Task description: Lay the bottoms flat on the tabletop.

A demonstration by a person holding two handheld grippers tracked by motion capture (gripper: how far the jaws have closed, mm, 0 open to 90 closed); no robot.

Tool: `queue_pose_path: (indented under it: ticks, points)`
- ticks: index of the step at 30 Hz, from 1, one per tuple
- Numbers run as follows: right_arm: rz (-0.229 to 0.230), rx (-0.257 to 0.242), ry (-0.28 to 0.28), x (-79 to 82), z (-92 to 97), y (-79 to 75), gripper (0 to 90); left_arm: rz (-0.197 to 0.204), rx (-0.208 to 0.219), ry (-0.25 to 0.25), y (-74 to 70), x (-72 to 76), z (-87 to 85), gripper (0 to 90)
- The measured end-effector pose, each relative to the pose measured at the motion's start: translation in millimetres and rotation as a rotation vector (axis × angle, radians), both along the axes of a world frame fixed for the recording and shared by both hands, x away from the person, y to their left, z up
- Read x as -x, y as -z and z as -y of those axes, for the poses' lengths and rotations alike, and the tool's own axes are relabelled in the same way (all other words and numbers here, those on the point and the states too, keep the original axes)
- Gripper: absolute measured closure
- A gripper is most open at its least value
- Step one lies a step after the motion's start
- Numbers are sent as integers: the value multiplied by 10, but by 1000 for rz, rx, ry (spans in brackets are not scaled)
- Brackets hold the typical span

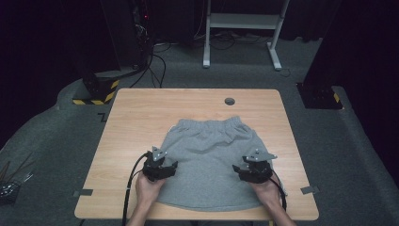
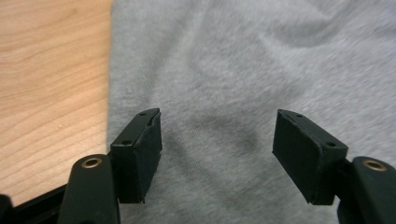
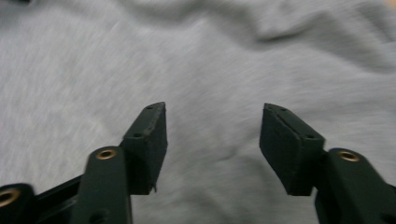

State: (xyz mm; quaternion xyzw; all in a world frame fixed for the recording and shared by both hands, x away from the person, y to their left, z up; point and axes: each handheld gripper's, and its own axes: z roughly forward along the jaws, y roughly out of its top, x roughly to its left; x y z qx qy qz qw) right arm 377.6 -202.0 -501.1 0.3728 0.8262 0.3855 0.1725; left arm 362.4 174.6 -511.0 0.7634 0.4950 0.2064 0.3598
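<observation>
On the wooden table before us lies a grey garment, spread flat, with its gathered elastic waistband at the far side and its wide lower edge reaching the near edge of the table. It takes up the middle of the tabletop, and bare wood shows to its left, to its right and beyond it.

We hold our left gripper over the garment's left part, near its left edge. In the left gripper view its jaws stand wide apart with nothing between them; the grey fabric lies under and ahead of them, and its straight edge meets the wood just to the left of the left jaw.

We hold our right gripper over the garment's right part, well apart from the left one. Its jaws are likewise spread and grasp nothing, and in the right gripper view soft folds of the cloth lie ahead of them. Whether either gripper's tips touch the fabric we cannot tell.

Past the garment, a small round dark grommet sits in the tabletop near its far edge. Two strips of grey tape mark the near corners.
</observation>
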Motion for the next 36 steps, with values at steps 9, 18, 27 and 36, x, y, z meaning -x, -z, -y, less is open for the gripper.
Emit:
queue_pose_path:
  ticks: [9, 18, 27, 36]
  points:
    - [54, -57, 87, -66, 311, -208, 400, 52, 78, -21, -180, 39, -144, 317]
    - [83, -97, 165, -23, 562, -294, 409, 108, 129, -29, -312, 48, -177, 317]
    - [101, -138, 205, 6, 732, -321, 407, 119, 132, -49, -352, 76, -318, 316]
    - [104, -172, 253, 28, 888, -306, 408, 114, 130, -78, -343, 91, -465, 305]
